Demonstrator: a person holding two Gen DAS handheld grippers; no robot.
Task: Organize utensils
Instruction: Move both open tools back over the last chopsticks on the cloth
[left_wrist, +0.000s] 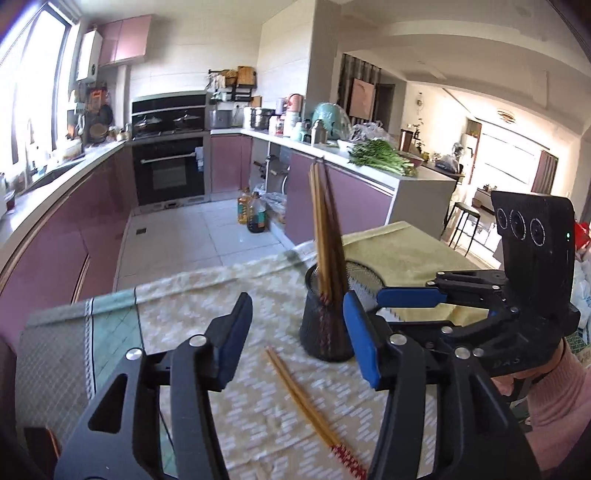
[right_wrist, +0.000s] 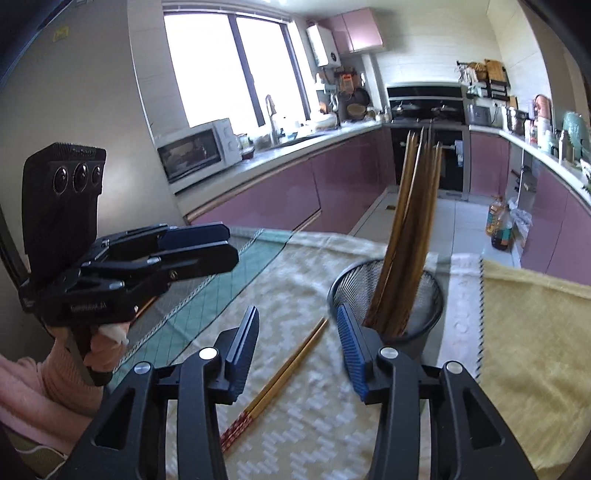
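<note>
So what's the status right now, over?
Both hand-held grippers, left and right, open, empty. Chopsticks standing in mesh cup; one pair loose on tablecloth. Nothing in the way.

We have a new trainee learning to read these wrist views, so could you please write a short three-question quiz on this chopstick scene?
1. True or false: every chopstick is already in the black mesh holder.
2. Multiple choice: the loose pair of chopsticks lies (A) on the patterned tablecloth, (B) on the floor, (C) across the holder's rim.
3. Fill in: the left gripper and right gripper both have their jaws ____, with nothing held between them.

Key: 1 false, one pair lies outside while the bundle of chopsticks stands inside; 2 A; 3 open.
</note>
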